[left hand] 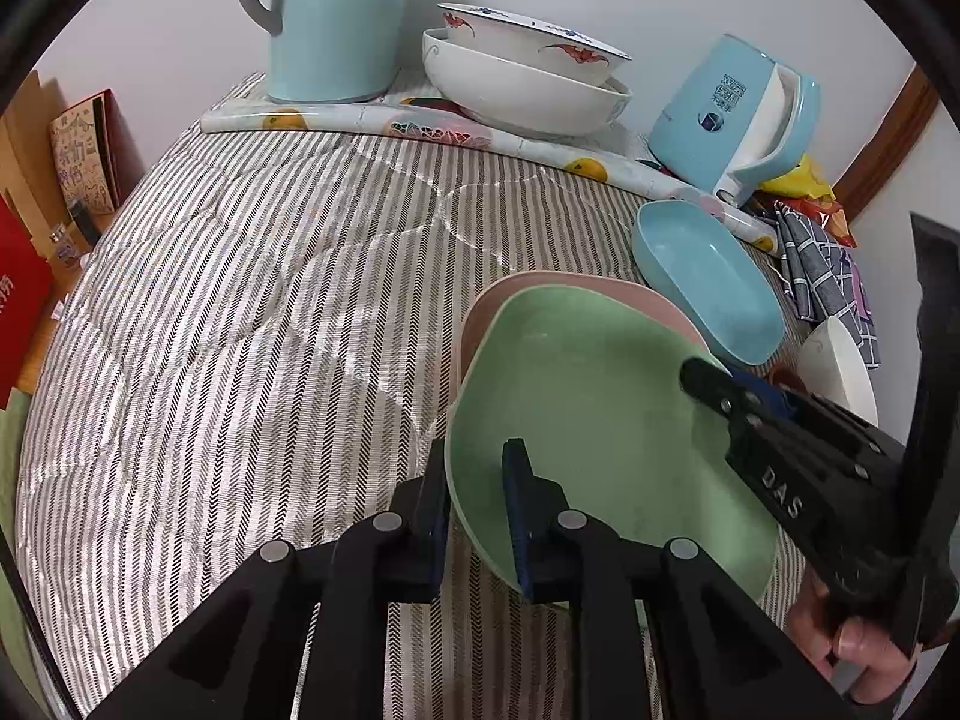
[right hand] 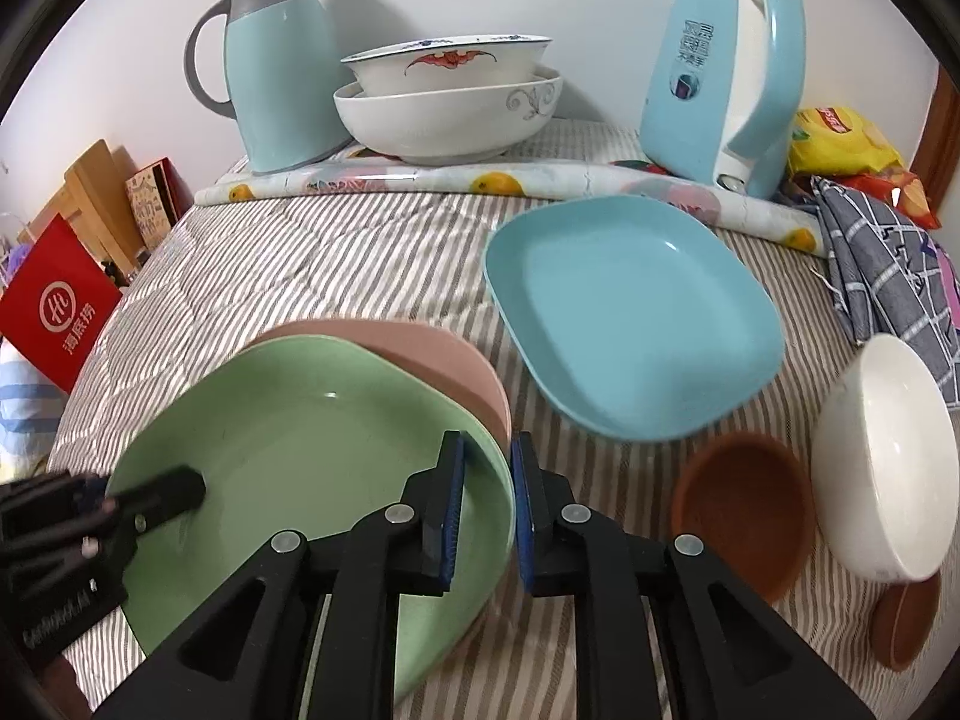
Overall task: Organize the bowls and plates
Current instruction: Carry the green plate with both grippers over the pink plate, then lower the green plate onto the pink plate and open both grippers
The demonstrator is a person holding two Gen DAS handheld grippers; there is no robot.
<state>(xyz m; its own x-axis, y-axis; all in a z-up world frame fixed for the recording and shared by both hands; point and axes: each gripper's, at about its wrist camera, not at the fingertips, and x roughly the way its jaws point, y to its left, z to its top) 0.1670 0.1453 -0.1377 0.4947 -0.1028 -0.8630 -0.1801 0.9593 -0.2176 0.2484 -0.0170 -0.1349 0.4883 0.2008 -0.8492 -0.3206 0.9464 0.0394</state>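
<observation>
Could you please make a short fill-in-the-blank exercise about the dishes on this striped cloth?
1. The green plate lies on top of a ____ plate.
2. The rim of the green plate sits between the fingers of ____ grippers.
3. Beside the white bowl sits a small ____ bowl.
4. The patterned bowl by the wall sits inside a larger ____ bowl.

Missing words: pink; both; brown; white

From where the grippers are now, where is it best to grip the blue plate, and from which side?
Probably on the raised rim of the blue plate, at its near edge facing the right gripper. The plate is shallow with an upturned rim and lies apart from the green plate, so one finger could go inside the rim and one outside.
</observation>
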